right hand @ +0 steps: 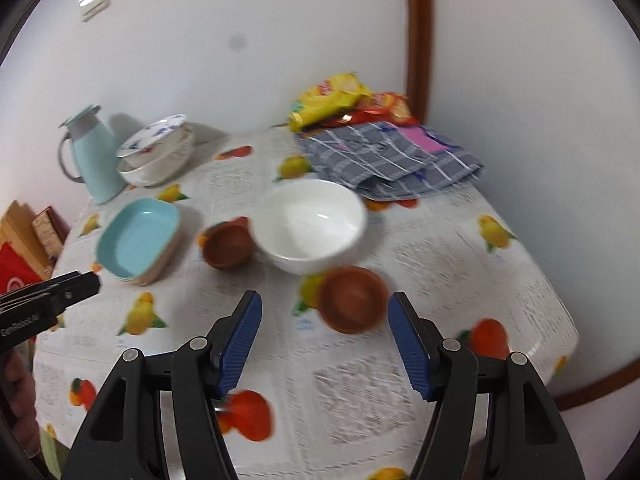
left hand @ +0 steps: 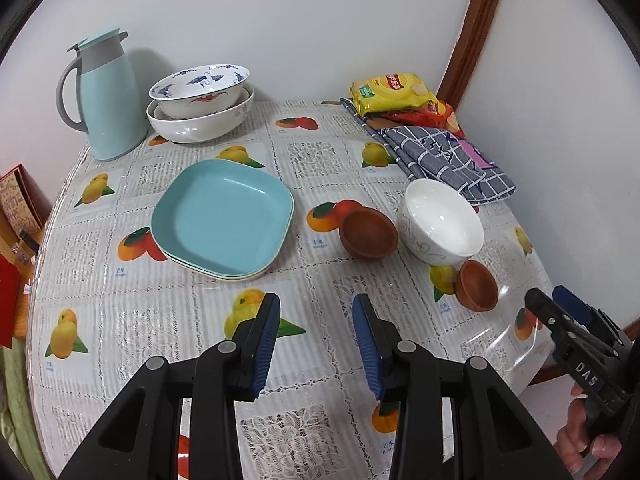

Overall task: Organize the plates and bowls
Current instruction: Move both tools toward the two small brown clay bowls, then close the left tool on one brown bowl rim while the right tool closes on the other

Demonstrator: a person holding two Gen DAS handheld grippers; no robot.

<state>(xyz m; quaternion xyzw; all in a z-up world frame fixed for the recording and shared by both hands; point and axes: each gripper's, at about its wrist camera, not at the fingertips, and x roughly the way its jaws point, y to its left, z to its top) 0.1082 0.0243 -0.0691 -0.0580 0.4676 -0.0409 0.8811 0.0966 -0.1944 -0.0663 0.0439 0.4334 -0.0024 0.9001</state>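
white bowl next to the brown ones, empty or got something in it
Empty. The white bowl stands upright on the table, and both wrist views look straight into a bare, glossy white inside with nothing in it.

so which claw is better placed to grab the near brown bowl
Right. The right claw is open with the near brown bowl just ahead between its fingers; the left claw faces bare tablecloth.

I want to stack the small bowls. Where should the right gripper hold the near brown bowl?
Probably the rim of the brown bowl, from above: it sits upright, mouth open, apart from the white bowl. The open right gripper can pinch its wall.
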